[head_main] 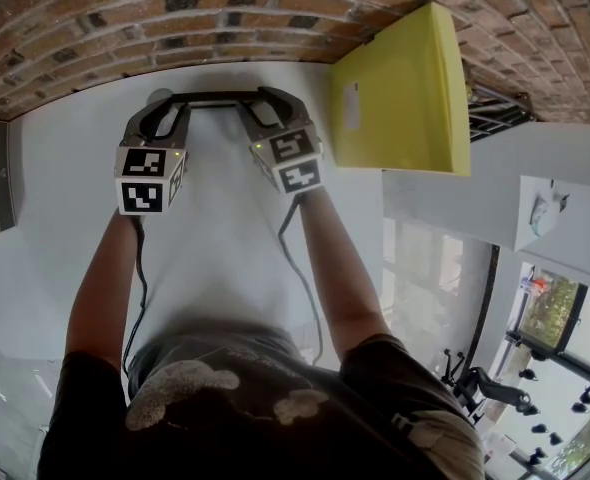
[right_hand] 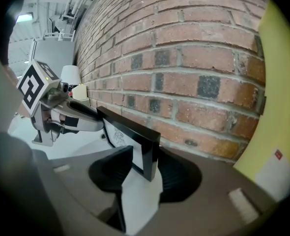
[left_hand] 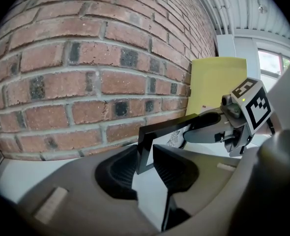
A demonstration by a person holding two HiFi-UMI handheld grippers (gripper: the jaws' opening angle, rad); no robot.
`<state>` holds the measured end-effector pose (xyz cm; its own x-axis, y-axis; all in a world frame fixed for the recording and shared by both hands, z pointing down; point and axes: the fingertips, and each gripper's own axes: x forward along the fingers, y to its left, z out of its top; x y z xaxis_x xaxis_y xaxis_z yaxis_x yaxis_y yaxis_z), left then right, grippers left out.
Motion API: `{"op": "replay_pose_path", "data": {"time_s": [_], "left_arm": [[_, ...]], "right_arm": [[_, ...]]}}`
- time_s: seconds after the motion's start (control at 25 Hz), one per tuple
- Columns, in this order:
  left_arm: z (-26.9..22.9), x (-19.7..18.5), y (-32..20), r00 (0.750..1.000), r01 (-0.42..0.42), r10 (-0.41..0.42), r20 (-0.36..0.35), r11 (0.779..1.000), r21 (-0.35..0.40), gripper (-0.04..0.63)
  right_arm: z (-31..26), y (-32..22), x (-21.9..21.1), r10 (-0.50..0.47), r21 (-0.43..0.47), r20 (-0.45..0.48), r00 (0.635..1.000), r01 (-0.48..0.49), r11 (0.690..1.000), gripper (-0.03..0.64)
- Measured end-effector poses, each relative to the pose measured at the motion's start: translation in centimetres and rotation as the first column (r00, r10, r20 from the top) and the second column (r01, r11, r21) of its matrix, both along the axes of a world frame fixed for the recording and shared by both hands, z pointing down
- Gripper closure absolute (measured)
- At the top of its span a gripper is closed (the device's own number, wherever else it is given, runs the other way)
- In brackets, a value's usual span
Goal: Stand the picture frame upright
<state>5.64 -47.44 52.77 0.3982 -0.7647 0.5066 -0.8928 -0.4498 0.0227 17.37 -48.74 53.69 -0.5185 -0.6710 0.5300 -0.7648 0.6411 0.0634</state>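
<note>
1. On the white surface (head_main: 225, 253) by the brick wall (head_main: 175, 18), we see the frame (left_hand: 167, 124) held upright.
2. The left tool (left_hand: 145, 155) and the right tool (right_hand: 145, 155) each clamp 1 end.
3. Remaining, we judge: release it so it stands alone.

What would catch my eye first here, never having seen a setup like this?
Most likely the thin black picture frame, gripped at its two ends by the left gripper and the right gripper, jaws closed on it, over a white table. Right behind it runs a red brick wall, with a bright yellow board standing against it at the right.
</note>
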Motion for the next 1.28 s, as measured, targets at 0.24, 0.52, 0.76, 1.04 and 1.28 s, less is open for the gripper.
{"op": "replay_pose_path", "data": {"time_s": [0.24,0.52,0.76,1.04,1.28], "left_arm": [[0.0,0.0,-0.3,1.0,-0.003,0.003,-0.004,1.0,0.005,0.486],[0.2,0.0,-0.4,1.0,-0.007,0.007,-0.001,1.0,0.0,0.48],[0.3,0.1,-0.7,1.0,-0.008,0.008,-0.004,1.0,0.001,0.48],[0.4,0.2,-0.9,1.0,-0.012,0.012,-0.007,1.0,-0.001,0.471],[0.7,0.2,-0.8,1.0,-0.014,0.014,0.001,1.0,-0.013,0.393]], "right_arm": [[-0.1,0.0,-0.1,0.007,-0.007,0.017,1.0,-0.007,1.0,0.453],[0.6,0.2,-0.5,0.0,-0.028,0.023,1.0,0.001,1.0,0.425],[0.7,-0.2,-0.4,0.013,-0.032,0.028,1.0,-0.013,0.999,0.422],[1.0,-0.2,-0.4,0.015,-0.039,0.03,0.999,-0.013,0.999,0.422],[1.3,0.1,-0.5,0.027,-0.062,0.037,0.999,-0.024,0.998,0.399]]}}
